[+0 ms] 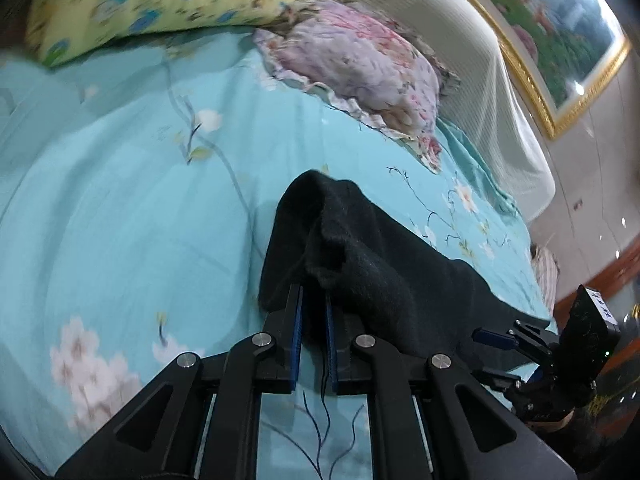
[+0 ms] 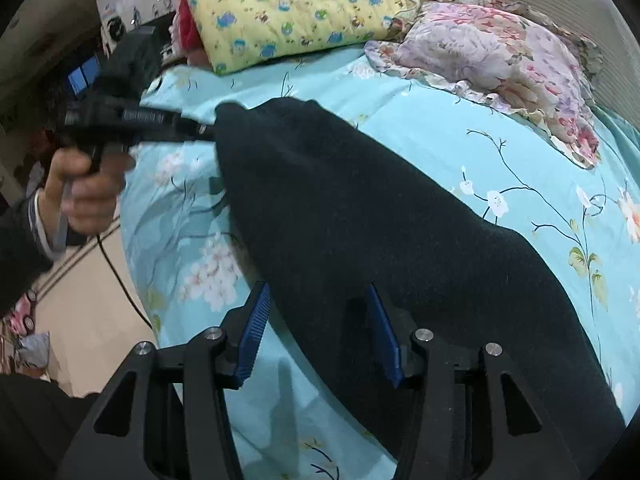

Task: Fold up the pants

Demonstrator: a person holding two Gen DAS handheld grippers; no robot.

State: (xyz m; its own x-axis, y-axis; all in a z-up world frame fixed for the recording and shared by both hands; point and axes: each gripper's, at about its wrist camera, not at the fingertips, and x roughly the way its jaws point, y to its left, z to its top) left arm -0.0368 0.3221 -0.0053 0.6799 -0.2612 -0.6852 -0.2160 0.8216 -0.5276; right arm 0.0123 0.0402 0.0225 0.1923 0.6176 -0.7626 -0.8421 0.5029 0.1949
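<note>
Black pants (image 2: 360, 216) lie stretched across a turquoise floral bedsheet (image 2: 460, 136). My left gripper (image 1: 314, 300) is shut on one end of the pants (image 1: 360, 248) and holds it bunched above the sheet. It also shows in the right wrist view (image 2: 200, 130), at the pants' far left end. My right gripper (image 2: 316, 300) is open, its blue-padded fingers (image 2: 256, 320) standing either side of the pants' near edge. It also shows in the left wrist view (image 1: 496, 356) at the far right.
A yellow patterned pillow (image 2: 288, 4) and a pink floral pillow (image 2: 500, 60) lie at the bed's head. A padded headboard (image 1: 460, 60) and a framed picture (image 1: 560, 32) stand behind. The bed's left edge drops to a beige floor (image 2: 80, 300).
</note>
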